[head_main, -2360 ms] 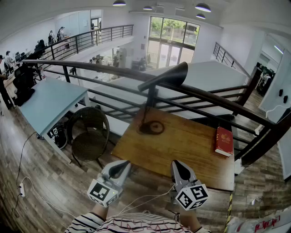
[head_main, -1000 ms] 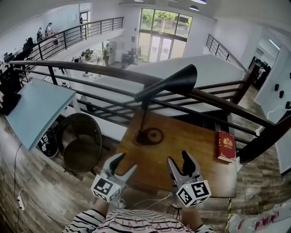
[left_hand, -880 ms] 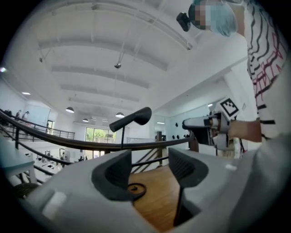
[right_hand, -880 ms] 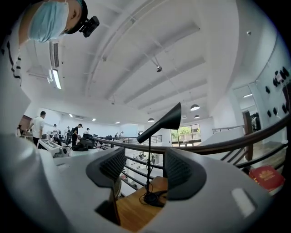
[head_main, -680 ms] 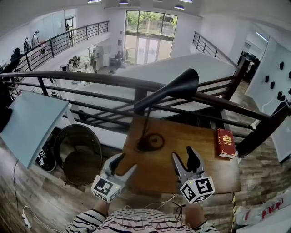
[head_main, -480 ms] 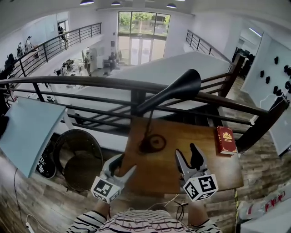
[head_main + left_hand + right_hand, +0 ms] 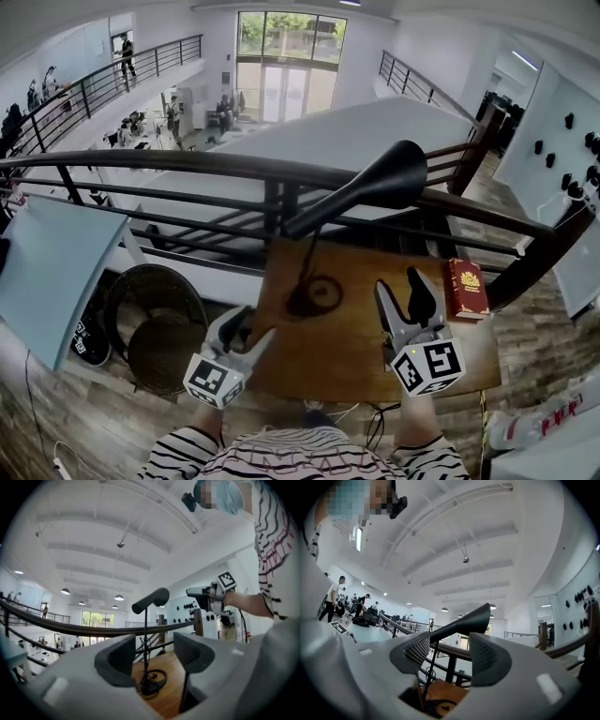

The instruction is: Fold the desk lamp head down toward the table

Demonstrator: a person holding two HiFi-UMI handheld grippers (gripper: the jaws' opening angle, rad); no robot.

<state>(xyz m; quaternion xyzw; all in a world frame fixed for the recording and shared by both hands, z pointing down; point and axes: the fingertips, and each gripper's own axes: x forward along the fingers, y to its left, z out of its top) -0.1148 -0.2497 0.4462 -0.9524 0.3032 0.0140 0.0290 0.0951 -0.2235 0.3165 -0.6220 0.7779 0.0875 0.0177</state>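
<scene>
A black desk lamp stands on the wooden table (image 7: 356, 347), its round base (image 7: 314, 295) near the far edge. Its cone-shaped head (image 7: 375, 187) is raised and tilts up to the right, over the railing. My left gripper (image 7: 249, 330) is open at the table's near left corner, short of the base, with nothing between its jaws. In the left gripper view the lamp head (image 7: 152, 599) shows beyond the gripper (image 7: 152, 656). My right gripper (image 7: 401, 286) is open over the table to the right of the base. Its jaws have just been closing a little, with nothing between them. The lamp head (image 7: 464, 620) lies beyond the right gripper (image 7: 450, 656).
A red book (image 7: 466, 289) lies at the table's right edge. A dark railing (image 7: 187, 164) runs just behind the table, with an open drop beyond it. A round dark chair (image 7: 155, 323) and a pale blue desk (image 7: 47, 262) stand to the left.
Both grippers have moved forward over the table toward the lamp, the right one also rising. The lamp has not moved.
</scene>
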